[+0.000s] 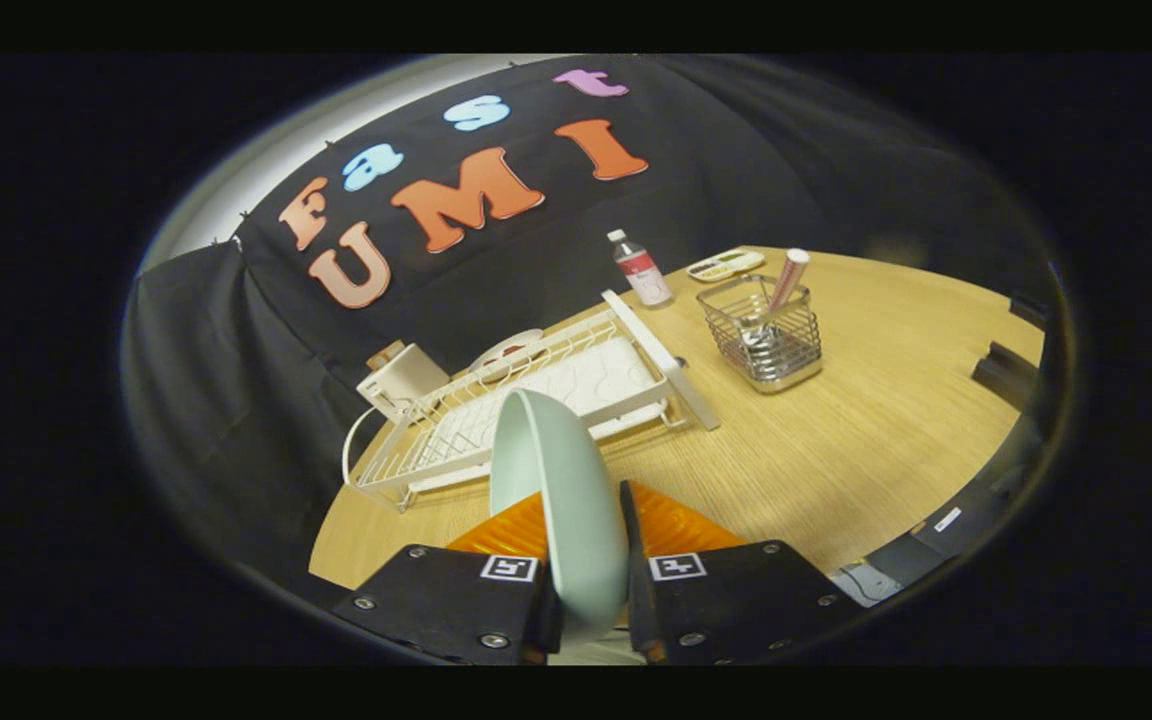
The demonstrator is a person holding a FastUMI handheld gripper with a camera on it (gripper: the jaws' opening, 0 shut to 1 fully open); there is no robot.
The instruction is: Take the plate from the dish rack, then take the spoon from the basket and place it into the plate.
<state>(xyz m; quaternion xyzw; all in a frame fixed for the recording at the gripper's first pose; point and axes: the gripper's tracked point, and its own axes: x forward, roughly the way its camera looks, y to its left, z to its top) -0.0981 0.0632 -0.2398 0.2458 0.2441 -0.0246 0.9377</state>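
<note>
Between the fingers of the gripper (586, 560) the plate (561, 500) is clamped on edge, so it is best lowered flat onto the bare table (836, 450) at about one o'clock, short of the basket (761, 340).

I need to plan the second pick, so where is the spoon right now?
In the gripper view the spoon stands in the wire basket on the table, beyond the tool shut on the plate, right of the dish rack.
</note>
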